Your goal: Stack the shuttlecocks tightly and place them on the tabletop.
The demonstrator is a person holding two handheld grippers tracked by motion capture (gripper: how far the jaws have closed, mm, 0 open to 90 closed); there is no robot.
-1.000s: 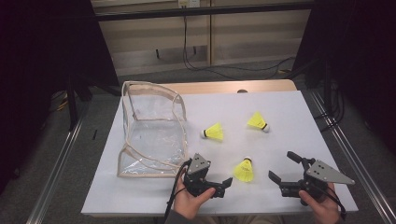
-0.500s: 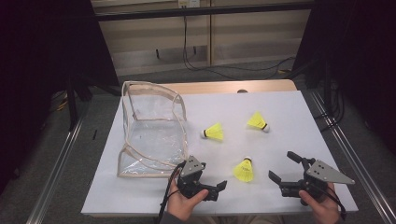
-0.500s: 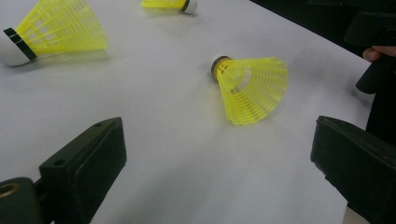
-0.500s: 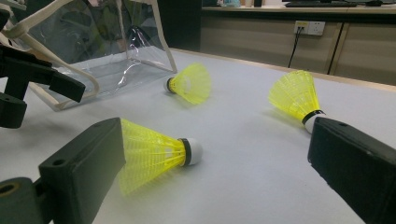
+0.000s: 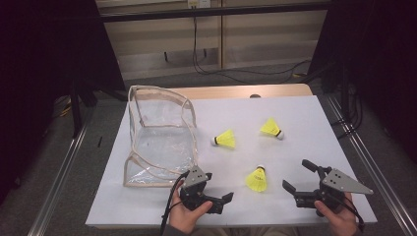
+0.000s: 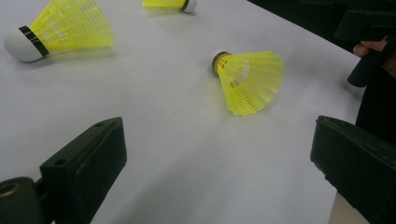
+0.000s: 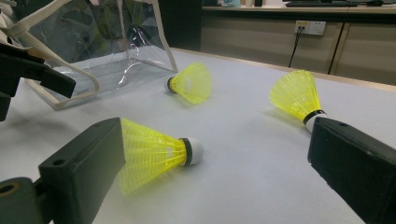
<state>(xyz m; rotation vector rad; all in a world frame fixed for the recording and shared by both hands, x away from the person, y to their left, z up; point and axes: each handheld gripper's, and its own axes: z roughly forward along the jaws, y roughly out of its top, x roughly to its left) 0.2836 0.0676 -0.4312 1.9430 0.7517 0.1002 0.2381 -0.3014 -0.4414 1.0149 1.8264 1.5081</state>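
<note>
Both grippers, left and right, hover with jaws apart (empty) flanking the nearest yellow plastic shuttlecock, right of the clear plastic pouch. Next likely: close on it.

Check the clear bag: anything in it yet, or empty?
Empty. The clear bag shows only the white table cover through its walls, and all three yellow shuttlecocks lie outside it on the cover.

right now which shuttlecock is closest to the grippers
The front shuttlecock, lying between the left gripper and right gripper; the other two lie farther back.
</note>
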